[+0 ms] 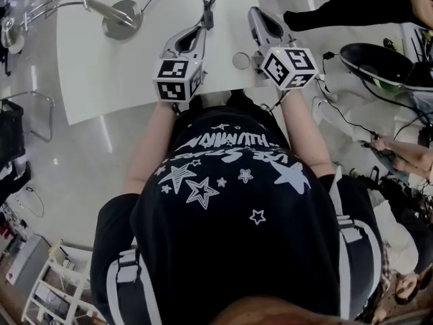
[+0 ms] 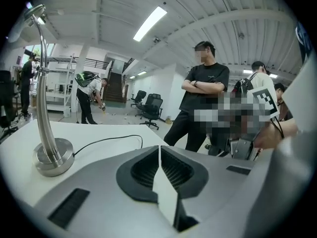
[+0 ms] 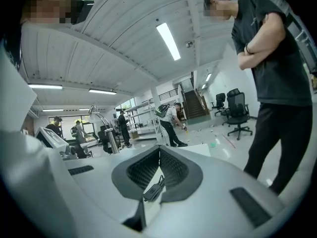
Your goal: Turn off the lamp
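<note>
The person wears a black T-shirt (image 1: 237, 202) printed with white stars and white lettering; its short sleeves (image 1: 128, 276) carry pale stripes; the left tool (image 1: 201, 29) and right tool (image 1: 260, 17) are smooth grey shells with dark ribbed pads; each bears a marker cube (image 1: 178, 80) of black-and-white squares.

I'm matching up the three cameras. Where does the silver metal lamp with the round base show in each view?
Head view: the silver metal lamp with the round base is at upper left, on the white table.
Left gripper view: far left, close, its base on the table.
Right gripper view: small, left of centre, beyond the jaws.
Shared landmark: the white table.
</note>
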{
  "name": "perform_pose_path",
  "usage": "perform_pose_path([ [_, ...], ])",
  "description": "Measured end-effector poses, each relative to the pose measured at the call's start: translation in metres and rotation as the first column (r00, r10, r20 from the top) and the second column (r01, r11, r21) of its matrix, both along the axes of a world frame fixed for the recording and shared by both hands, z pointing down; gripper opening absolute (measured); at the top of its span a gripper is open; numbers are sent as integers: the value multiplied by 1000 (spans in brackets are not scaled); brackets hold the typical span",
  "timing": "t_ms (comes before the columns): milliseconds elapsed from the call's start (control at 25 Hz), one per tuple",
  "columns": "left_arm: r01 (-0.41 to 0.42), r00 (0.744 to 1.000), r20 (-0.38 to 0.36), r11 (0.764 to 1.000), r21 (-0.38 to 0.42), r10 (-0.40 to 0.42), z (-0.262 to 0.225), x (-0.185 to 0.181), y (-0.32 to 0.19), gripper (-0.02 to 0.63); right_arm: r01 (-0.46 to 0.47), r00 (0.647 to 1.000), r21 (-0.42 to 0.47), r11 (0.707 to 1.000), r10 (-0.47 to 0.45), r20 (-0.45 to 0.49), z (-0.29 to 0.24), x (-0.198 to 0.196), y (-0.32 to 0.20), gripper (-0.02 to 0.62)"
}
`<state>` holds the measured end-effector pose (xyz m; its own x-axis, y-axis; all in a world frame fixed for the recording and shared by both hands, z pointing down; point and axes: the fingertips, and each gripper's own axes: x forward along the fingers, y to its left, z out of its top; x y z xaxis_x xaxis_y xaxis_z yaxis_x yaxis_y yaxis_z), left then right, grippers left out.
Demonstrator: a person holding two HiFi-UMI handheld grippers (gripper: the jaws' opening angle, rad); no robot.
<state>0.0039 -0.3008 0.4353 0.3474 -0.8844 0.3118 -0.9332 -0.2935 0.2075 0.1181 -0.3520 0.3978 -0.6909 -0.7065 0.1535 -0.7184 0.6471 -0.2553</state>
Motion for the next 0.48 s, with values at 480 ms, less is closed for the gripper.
perform_pose_path([
  [480, 142, 986, 95, 987, -79, -134, 34, 15, -18, 33, 142, 990, -46, 989, -141, 6, 20, 11, -24, 6],
])
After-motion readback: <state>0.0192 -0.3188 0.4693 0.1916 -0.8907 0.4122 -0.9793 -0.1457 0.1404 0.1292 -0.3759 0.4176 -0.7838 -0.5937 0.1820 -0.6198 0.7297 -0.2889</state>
